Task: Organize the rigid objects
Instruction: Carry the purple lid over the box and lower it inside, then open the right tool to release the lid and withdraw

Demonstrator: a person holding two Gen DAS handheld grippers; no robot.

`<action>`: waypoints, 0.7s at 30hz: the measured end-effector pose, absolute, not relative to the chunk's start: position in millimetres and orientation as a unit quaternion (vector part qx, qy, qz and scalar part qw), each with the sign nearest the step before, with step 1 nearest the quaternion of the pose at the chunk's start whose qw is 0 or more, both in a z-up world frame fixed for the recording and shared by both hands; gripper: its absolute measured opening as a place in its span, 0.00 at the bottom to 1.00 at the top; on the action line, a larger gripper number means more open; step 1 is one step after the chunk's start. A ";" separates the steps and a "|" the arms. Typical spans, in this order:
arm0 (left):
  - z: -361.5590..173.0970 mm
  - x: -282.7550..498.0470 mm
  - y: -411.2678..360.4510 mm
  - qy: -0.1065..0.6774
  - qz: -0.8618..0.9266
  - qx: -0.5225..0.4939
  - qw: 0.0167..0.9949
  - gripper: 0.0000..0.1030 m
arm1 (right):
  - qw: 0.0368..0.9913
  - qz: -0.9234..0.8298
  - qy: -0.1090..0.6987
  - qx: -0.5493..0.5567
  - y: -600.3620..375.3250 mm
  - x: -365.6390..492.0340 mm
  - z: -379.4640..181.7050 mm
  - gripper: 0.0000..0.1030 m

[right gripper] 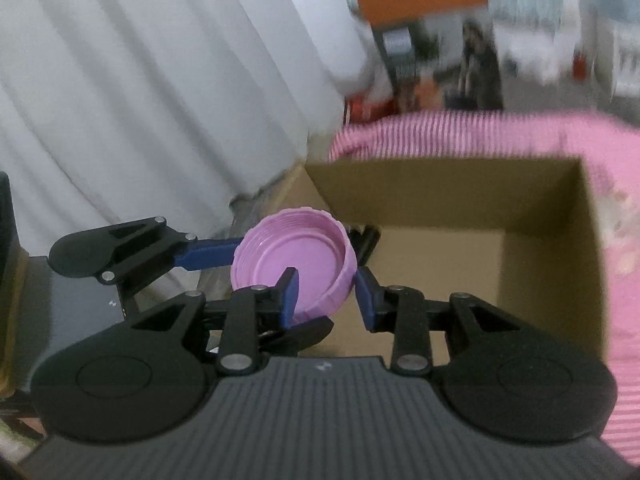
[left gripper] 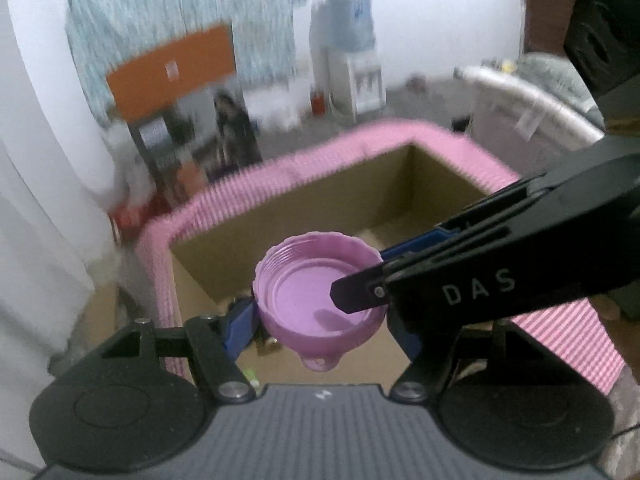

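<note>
White curtain (right gripper: pixel 140 100) beside box (right gripper: pixel 440 200)

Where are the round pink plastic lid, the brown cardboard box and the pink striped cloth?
round pink plastic lid (left gripper: pixel 308 300): left wrist view, on its inner floor.
brown cardboard box (right gripper: pixel 448 196): right wrist view, on its far inner wall.
pink striped cloth (left gripper: pixel 224 200): left wrist view, on the fold over the box rim.

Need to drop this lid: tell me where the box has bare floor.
The cardboard box shows bare brown floor toward its far corner and right wall, edged by the pink striped rim. The near-left edge is crowded: both grippers meet there around the pink lid.
</note>
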State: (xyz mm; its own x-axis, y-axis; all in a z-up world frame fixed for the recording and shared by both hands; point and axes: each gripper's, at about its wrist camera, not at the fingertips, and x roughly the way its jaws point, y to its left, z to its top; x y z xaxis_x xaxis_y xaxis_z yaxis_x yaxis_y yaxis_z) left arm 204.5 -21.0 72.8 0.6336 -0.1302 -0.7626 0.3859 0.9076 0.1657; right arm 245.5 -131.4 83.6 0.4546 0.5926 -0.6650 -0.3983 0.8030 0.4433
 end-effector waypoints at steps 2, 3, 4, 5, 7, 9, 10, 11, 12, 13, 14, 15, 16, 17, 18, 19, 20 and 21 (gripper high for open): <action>57.4 227.3 -15.1 0.448 -0.147 0.149 0.869 0.70 | 0.821 0.293 0.475 0.120 -123.9 272.1 67.2 0.31; 48.3 238.1 -12.2 0.471 -0.148 0.143 0.858 0.70 | 0.810 0.293 0.493 0.124 -119.6 284.3 59.5 0.31; 41.8 247.3 -9.7 0.489 -0.150 0.138 0.848 0.70 | 0.797 0.290 0.514 0.128 -115.9 295.0 50.5 0.31; 35.5 256.2 -7.2 0.506 -0.152 0.133 0.839 0.70 | 0.788 0.289 0.529 0.125 -110.1 300.1 42.0 0.31; 22.4 271.8 -0.8 0.542 -0.155 0.116 0.818 0.70 | 0.768 0.288 0.558 0.124 -101.8 313.2 27.0 0.31; 11.7 280.8 5.6 0.568 -0.155 0.109 0.801 0.70 | 0.751 0.289 0.581 0.122 -96.5 321.6 14.3 0.31; 10.4 280.9 3.0 0.568 -0.157 0.121 0.799 0.69 | 0.741 0.290 0.592 0.125 -94.6 325.9 9.2 0.32; 9.1 283.1 1.5 0.572 -0.157 0.128 0.795 0.69 | 0.732 0.291 0.602 0.128 -93.3 329.1 4.2 0.32; 7.4 286.8 0.5 0.583 -0.160 0.127 0.786 0.70 | 0.724 0.291 0.613 0.124 -90.7 331.9 -0.5 0.32; 5.1 289.0 0.9 0.593 -0.161 0.122 0.780 0.70 | 0.718 0.290 0.621 0.119 -90.5 332.0 -5.6 0.32; 1.6 291.1 1.4 0.604 -0.160 0.120 0.771 0.70 | 0.713 0.288 0.629 0.115 -91.9 328.4 -10.3 0.32; -0.2 290.8 -0.7 0.611 -0.158 0.123 0.766 0.70 | 0.706 0.289 0.636 0.114 -91.3 328.0 -14.6 0.33; -2.3 290.8 -1.8 0.615 -0.159 0.128 0.762 0.70 | 0.700 0.290 0.642 0.115 -92.8 331.8 -19.6 0.33; -4.4 290.2 -2.7 0.620 -0.159 0.132 0.757 0.70 | 0.694 0.291 0.648 0.115 -91.8 332.6 -22.9 0.33; -5.7 286.5 -5.2 0.623 -0.159 0.134 0.754 0.70 | 0.689 0.293 0.654 0.113 -91.0 332.2 -25.6 0.34; -7.1 285.0 -5.7 0.627 -0.160 0.134 0.751 0.71 | 0.685 0.295 0.657 0.110 -90.1 332.2 -27.2 0.35; -7.5 284.5 -6.7 0.629 -0.162 0.133 0.748 0.71 | 0.684 0.295 0.658 0.106 -89.3 332.3 -28.7 0.39; -7.6 283.8 -7.6 0.631 -0.163 0.133 0.747 0.71 | 0.682 0.296 0.660 0.104 -88.5 331.9 -29.3 0.43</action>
